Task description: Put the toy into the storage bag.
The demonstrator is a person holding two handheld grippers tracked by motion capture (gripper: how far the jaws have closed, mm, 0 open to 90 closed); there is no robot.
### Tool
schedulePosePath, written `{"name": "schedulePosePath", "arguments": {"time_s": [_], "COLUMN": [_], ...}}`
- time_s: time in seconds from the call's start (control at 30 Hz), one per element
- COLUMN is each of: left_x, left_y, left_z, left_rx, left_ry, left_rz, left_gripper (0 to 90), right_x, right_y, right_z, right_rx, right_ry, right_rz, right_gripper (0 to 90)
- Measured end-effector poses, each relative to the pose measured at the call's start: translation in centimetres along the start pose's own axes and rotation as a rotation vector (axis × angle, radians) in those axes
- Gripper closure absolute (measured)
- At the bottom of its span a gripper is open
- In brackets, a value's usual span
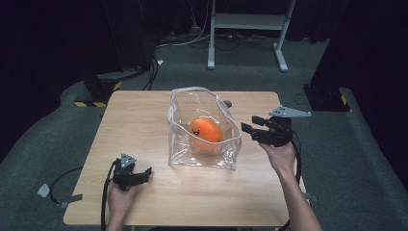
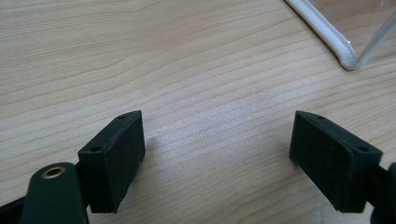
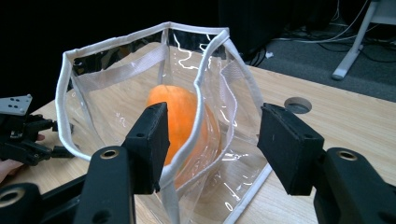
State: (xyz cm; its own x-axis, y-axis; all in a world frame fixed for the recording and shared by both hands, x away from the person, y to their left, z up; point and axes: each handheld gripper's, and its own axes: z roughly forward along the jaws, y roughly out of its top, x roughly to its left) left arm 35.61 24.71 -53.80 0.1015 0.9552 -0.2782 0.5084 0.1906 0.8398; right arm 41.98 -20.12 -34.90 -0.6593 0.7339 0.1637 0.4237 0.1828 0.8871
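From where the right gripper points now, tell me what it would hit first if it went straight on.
Most likely the clear bag: the right gripper, jaws open, faces the bag's white-trimmed edge, with the orange toy inside behind it. Exact gap is unclear.

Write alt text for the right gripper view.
Two black jaws of the right gripper stand open just short of an upright clear plastic bag with white trim, which holds an orange ball. The bag stands on a wooden table with a round hole in it, and the left gripper rests at the far left edge.
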Motion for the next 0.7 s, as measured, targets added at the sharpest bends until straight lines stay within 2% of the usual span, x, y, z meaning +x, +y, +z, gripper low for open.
{"name": "schedulePosePath", "arguments": {"time_s": [0.7], "left_x": [0.0], "left_y": [0.0], "left_z": [0.0], "left_rx": [0.002], "left_ry": [0.001], "left_rz": [0.002], "left_gripper": [18.2], "right_x": [-1.5], "right_y": [-1.3], "right_z": [-2.5], "right_rx": [-0.072], "right_ry": [-0.044], "right_rz": [0.048], "right_gripper": [43.0]}}
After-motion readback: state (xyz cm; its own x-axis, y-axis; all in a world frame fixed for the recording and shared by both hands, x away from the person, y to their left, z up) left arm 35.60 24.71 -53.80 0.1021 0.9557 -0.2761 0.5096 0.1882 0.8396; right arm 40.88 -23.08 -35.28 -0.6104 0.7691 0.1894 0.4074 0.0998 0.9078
